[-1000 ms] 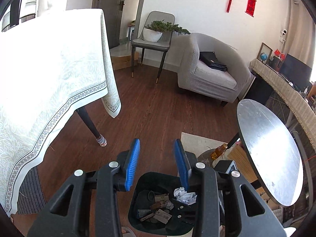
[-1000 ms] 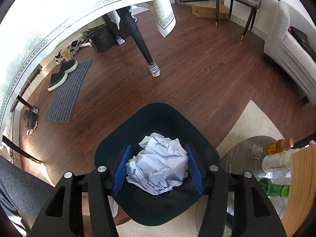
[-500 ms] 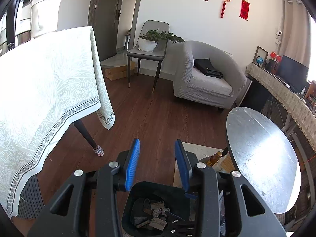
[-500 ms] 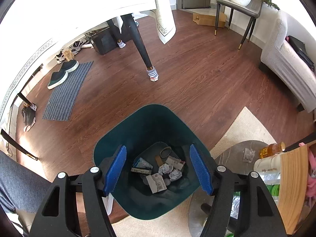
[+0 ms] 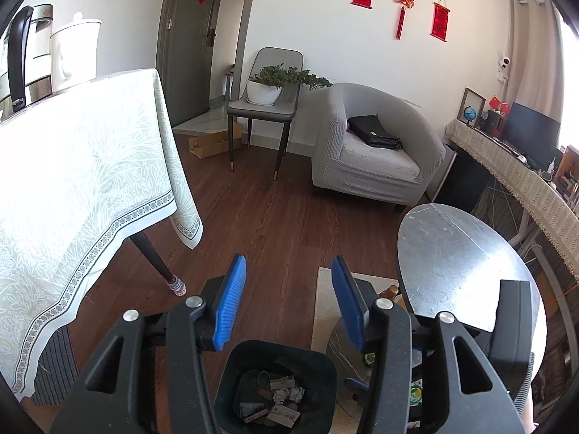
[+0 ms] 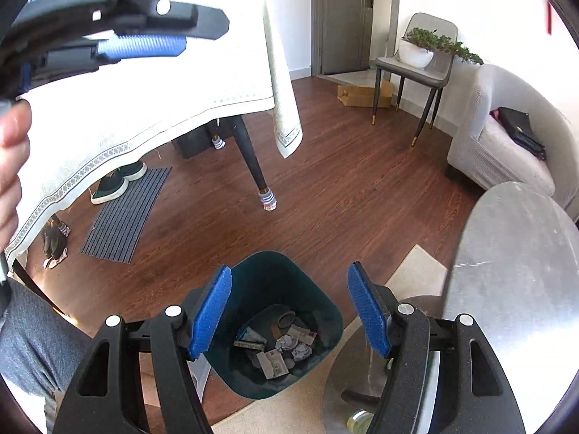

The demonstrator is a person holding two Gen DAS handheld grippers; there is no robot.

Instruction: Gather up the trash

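A dark green bin (image 6: 267, 282) stands on the wooden floor below both grippers. Crumpled paper balls and card scraps (image 6: 286, 347) lie at its bottom, and they also show in the left wrist view inside the bin (image 5: 318, 361). My right gripper (image 6: 291, 269) hangs high above the bin, open, with nothing between its blue pads. My left gripper (image 5: 288, 262) is above the bin's far side; its jaws are opening and nothing is between them. One left finger (image 6: 141, 45) shows at the top left of the right wrist view, above a hand (image 6: 11, 166).
A table with a pale tablecloth (image 5: 83, 181) and a dark leg (image 6: 253, 166) stands to the left. A round grey table (image 5: 459, 260) is on the right, with bottles below it. An armchair (image 5: 376, 155), a chair with a plant (image 5: 264, 108), a beige rug (image 6: 416, 271) and a striped mat (image 6: 126, 213) lie around.
The right gripper opened and let go of the big crumpled paper ball, which dropped into the bin. The right gripper then rose well above the bin. The left gripper rose slightly and its jaws widened.
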